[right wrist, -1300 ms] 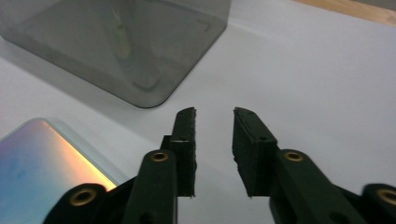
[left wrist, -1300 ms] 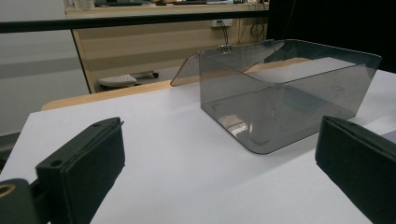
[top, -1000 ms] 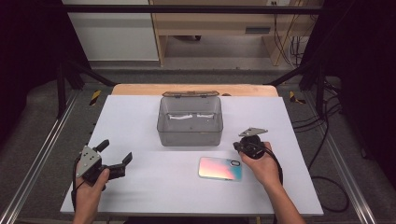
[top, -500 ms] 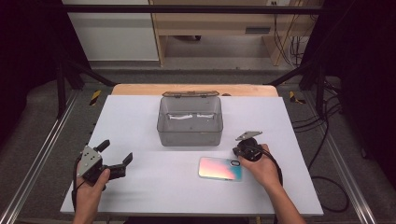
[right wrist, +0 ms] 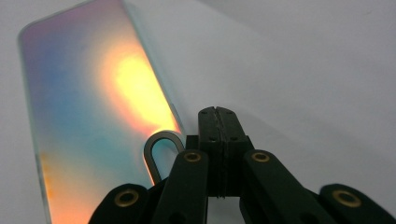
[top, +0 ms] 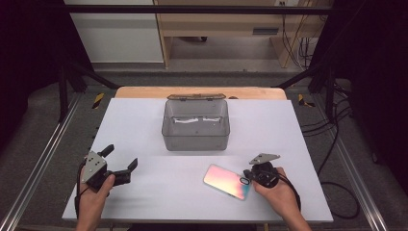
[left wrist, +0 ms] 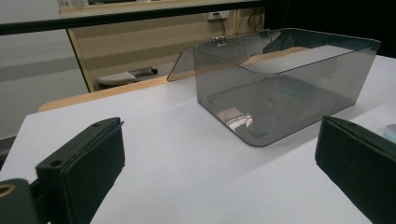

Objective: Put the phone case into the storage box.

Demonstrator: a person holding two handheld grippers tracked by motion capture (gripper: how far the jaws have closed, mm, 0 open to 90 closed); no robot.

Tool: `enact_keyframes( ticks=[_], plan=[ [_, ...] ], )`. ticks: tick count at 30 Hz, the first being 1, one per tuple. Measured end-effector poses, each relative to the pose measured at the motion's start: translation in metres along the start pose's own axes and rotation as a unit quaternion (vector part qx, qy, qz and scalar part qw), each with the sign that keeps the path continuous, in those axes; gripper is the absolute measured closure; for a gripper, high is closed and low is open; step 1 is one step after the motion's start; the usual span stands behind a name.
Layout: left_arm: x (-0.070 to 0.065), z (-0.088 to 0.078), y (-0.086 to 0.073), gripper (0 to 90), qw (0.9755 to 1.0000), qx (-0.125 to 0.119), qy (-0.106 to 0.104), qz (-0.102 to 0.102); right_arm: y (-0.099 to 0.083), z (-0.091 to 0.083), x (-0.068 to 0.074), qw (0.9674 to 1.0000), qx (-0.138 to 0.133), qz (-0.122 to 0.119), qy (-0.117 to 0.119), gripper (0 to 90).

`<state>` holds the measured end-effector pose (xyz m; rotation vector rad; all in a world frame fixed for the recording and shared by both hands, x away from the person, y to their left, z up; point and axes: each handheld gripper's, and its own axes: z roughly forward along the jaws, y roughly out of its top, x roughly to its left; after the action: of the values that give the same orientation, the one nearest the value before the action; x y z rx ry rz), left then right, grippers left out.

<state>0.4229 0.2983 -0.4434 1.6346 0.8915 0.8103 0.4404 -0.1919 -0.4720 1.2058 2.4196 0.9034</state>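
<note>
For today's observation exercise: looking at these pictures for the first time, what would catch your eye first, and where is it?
The rainbow-sheened phone lying flat on the white table, near its front edge, stands out first, with the right tongs shut at its right end. Behind it, mid-table, stands an open smoky see-through box. At front left, the left tongs stand wide open.

Setting: lab or test workshop — white table [top: 144, 120] on a metal-rail frame [top: 33, 173], black curtains [top: 29, 57] at 2 sides, loose cables [top: 337, 120] on grey floor, plain wooden bench [top: 216, 19] behind (no household furnishings).
</note>
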Motion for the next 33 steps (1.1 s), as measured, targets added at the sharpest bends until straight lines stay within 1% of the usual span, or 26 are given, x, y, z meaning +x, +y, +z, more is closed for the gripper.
enact_keyframes(
  ticks=[5, 8, 9, 11, 12, 13, 14, 15, 18, 19, 20, 23, 26, 27, 33],
  plan=[
    [-0.001, 0.001, 0.0, 1.6, 1.0, 0.002, 0.0, 0.0, -0.012, -0.008, 0.016, 1.0, -0.005, -0.002, 0.005, 90.0],
    [-0.001, 0.0, 0.0, 1.6, 1.0, 0.002, 0.0, 0.001, -0.016, -0.011, 0.023, 1.0, -0.007, -0.002, 0.003, 88.8],
    [-0.001, 0.0, 0.0, 1.6, 1.0, 0.002, 0.0, 0.001, -0.017, -0.012, 0.023, 0.9999, -0.009, -0.005, 0.002, 87.1],
    [-0.001, 0.0, 0.0, 1.6, 1.0, 0.003, 0.0, 0.0, -0.018, -0.013, 0.023, 0.9999, -0.012, -0.002, -0.01, 77.8],
    [-0.001, 0.0, 0.0, 1.6, 1.0, 0.002, 0.001, 0.0, -0.018, -0.014, 0.023, 0.9996, -0.02, 0.001, -0.019, 70.4],
    [0.0, 0.0, 0.0, 1.6, 1.0, 0.002, 0.001, 0.0, -0.018, -0.016, 0.023, 0.9992, -0.032, 0.006, -0.026, 60.2],
    [0.0, -0.001, 0.0, 1.6, 1.0, 0.002, 0.002, 0.0, -0.017, -0.019, 0.024, 0.9988, -0.042, 0.01, -0.024, 48.0],
    [0.0, -0.001, 0.0, 1.6, 1.0, 0.002, 0.002, -0.001, -0.016, -0.022, 0.026, 0.9984, -0.053, 0.016, -0.014, 40.0],
    [0.0, 0.0, -0.001, 1.6, 1.0, 0.003, 0.002, -0.002, -0.016, -0.028, 0.034, 0.9976, -0.069, 0.009, 0.003, 23.4],
    [0.0, 0.001, -0.001, 1.6, 1.0, 0.003, 0.002, -0.002, -0.017, -0.029, 0.037, 0.9976, -0.068, 0.005, 0.009, 17.4],
    [0.0, 0.001, 0.0, 1.6, 1.0, 0.003, 0.001, -0.001, -0.017, -0.029, 0.04, 0.9976, -0.066, 0.007, 0.015, 13.9],
    [-0.002, 0.001, 0.0, 1.6, 1.0, 0.003, 0.0, 0.001, -0.021, -0.028, 0.047, 0.9972, -0.07, -0.009, 0.027, 9.2],
    [-0.002, 0.0, 0.0, 1.6, 1.0, 0.004, 0.0, 0.003, -0.024, -0.023, 0.052, 0.9972, -0.06, -0.018, 0.04, 9.0],
    [-0.002, 0.0, 0.0, 1.6, 1.0, 0.004, 0.0, 0.002, -0.025, -0.021, 0.053, 0.9975, -0.056, -0.021, 0.037, 8.9],
    [-0.001, 0.0, 0.0, 1.6, 1.0, 0.003, 0.001, 0.001, -0.027, -0.012, 0.059, 0.9975, -0.044, -0.03, 0.046, 8.3]
  ],
)
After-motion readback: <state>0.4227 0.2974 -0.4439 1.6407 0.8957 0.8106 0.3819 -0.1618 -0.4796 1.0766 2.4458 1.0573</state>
